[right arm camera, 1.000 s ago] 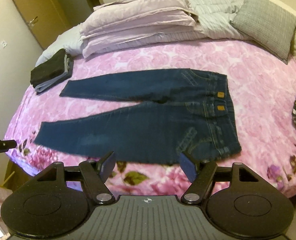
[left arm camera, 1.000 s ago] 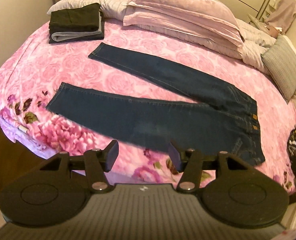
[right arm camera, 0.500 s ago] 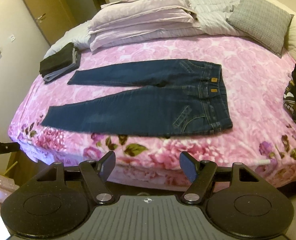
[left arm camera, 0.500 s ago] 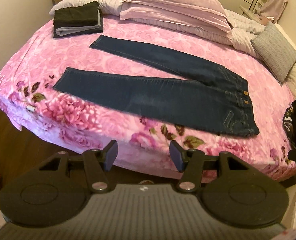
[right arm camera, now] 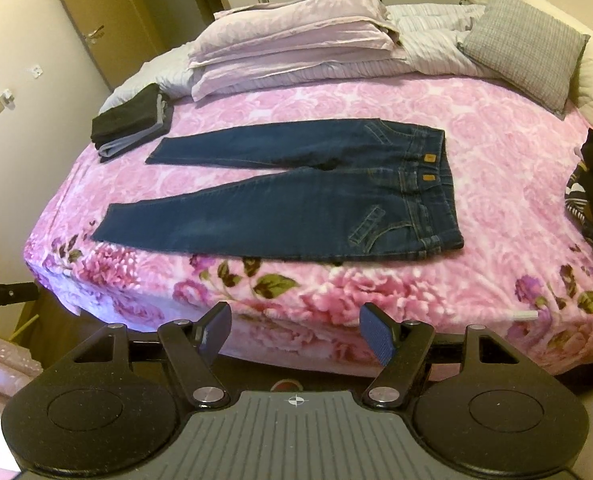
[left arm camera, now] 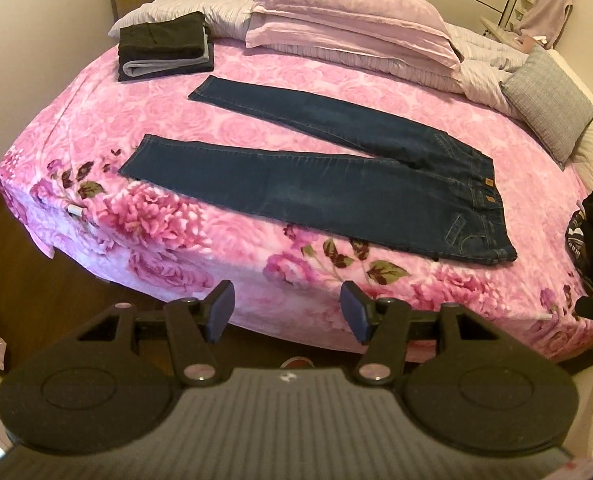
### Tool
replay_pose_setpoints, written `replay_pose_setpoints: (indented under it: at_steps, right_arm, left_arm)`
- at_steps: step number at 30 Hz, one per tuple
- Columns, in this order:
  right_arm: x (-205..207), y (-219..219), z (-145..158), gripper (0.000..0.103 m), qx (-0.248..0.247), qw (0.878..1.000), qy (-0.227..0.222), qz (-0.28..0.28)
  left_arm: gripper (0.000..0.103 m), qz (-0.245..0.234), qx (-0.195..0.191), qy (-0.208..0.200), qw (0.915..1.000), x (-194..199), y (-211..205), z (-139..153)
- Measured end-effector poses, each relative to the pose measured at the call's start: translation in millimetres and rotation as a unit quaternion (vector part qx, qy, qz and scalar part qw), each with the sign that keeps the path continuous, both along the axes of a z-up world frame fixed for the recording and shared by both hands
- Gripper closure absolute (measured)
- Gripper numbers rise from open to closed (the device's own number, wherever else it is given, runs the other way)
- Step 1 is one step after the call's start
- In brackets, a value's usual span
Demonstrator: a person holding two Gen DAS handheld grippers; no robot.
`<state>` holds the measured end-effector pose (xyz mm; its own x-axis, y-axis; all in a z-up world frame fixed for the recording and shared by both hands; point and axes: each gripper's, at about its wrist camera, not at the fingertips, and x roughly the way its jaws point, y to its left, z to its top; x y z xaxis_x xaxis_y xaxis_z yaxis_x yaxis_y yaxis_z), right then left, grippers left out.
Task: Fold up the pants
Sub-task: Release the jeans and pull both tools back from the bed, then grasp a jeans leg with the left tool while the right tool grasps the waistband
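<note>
Dark blue denim jeans spread flat on pink floral blanket, near the front edge of the bed; waistband to the right, two legs running left and splayed apart in a narrow V, hems well apart. Near leg lying close to the blanket's front drop, far leg angled toward the folded stack. No fold made yet, by the look of it: legs not laid one on the other, length not halved. All of the folding left to do, likely starting with bringing one leg over the other.

Left gripper held off the bed's near edge, tongs wide apart, nothing between them. Right gripper likewise short of the mattress, tongs wide, empty. Neither touching denim.

Farther out: stack of dark folded clothes at far left, just beyond the far hem, near but not touching. Pale pink pillows piled across the far side, grey checked cushion at far right. Dark garment at the right edge, well apart from the waistband.

Open blanket between the legs and to the right of the waistband; plenty of room on the far side for a fold. Little margin at the front: near leg could slip over the edge if dragged forward
</note>
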<state>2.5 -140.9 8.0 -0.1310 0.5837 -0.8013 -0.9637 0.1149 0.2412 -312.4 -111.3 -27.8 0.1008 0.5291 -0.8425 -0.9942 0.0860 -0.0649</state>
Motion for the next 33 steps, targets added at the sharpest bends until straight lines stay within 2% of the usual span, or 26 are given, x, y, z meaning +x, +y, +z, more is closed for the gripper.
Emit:
replay_pose_setpoints:
  at_steps: [14,33]
  right_arm:
    - [0,-2,-1,0.035,-0.001,1.0,0.001,0.006]
    - [8,7,2,0.035,0.003,1.0,-0.001,0.011]
  left_arm:
    - [0.047,-0.005,-0.002,0.004,1.0,3,-5,-1]
    - [0.046,-0.016,0.004,0.015,0.9998,5,11,-4]
